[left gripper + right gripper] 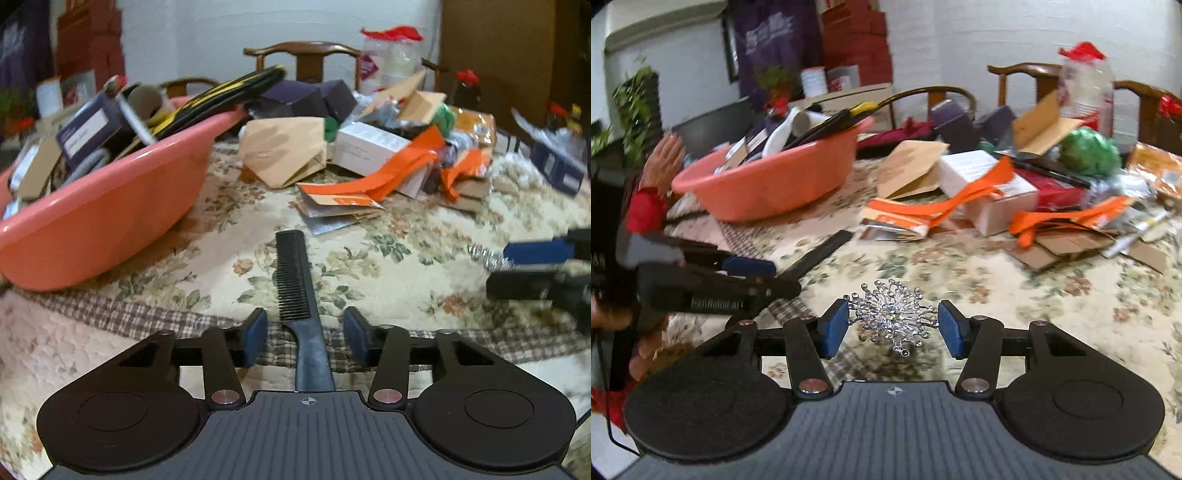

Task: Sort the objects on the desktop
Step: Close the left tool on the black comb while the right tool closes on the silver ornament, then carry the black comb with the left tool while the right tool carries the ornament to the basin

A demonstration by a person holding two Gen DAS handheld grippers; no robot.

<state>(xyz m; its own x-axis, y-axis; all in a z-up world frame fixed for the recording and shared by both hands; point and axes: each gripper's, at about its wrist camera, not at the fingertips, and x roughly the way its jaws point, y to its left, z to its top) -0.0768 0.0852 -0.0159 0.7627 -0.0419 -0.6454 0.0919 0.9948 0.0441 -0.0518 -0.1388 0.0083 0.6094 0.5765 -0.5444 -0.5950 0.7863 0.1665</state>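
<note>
Left claw [304, 332] sits released w/ the comb [293, 273] lying between its pads [255, 334]. Gaps show on both sides, so nothing is gripped. The comb lies flat on the surface [406, 258], teeth end pointing away, handle running back under the claw, prob. lined up that way so the pads can close across the narrow handle.

Right claw [894, 328] has the brooch [892, 317] between its pads [947, 328]; the silver sprigs reach or nearly reach both, but I can't tell if it's clenched or the brooch just rests there.

The basin [110, 206] stands to the left, near the comb, already heaped w/ boxes & odds, so it looks like the drop spot. The pile [369, 155] of cartons, orange strips & paper lies further back, still unsorted. My guess: most of the sorting is yet to do, w/ these 2 small items next.
</note>
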